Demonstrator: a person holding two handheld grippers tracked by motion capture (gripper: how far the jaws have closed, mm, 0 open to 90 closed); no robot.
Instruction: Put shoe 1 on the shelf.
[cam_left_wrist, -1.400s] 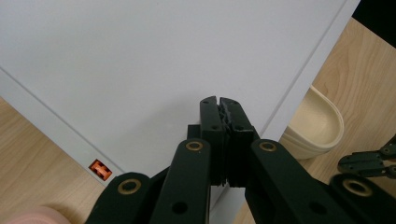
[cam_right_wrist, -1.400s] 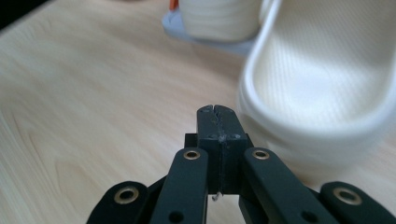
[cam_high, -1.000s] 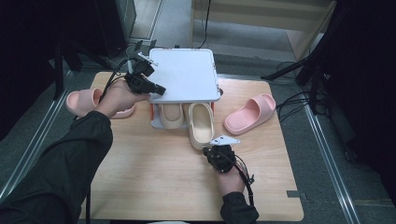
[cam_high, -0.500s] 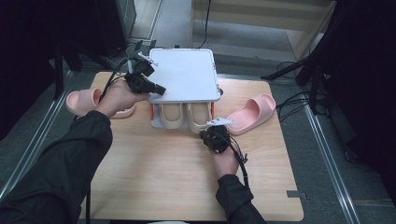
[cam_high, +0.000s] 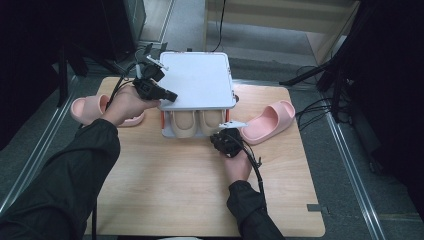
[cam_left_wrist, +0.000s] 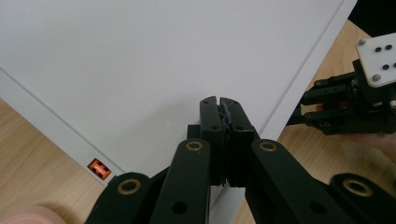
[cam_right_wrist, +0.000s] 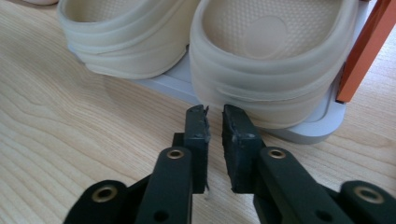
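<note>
While the left gripper (cam_high: 167, 95) rests on the front-left part of the white rack top (cam_high: 200, 80) with its jaws pressed together and nothing between them, the right gripper (cam_high: 226, 136) sits at the front of the rack, jaws a small gap apart and just been opening, nothing pinched. In the right gripper view its fingertips (cam_right_wrist: 215, 122) are right at the heel of the right beige slipper (cam_right_wrist: 273, 60), close to touching; can't tell if there's contact. Both beige slippers are on the rack's lower grey shelf (cam_right_wrist: 308, 133), heels facing the person, left beige slipper (cam_right_wrist: 128, 39) just beside the right one. Orange rack post (cam_right_wrist: 366, 49) stands to the right of that heel. One pink slipper (cam_high: 267, 121) lies on the worktop (cam_high: 165, 195) right of the rack, near the right gripper. Second pink slipper (cam_high: 87, 107) is at the left edge, partly behind the left hand (cam_high: 125, 104).
</note>
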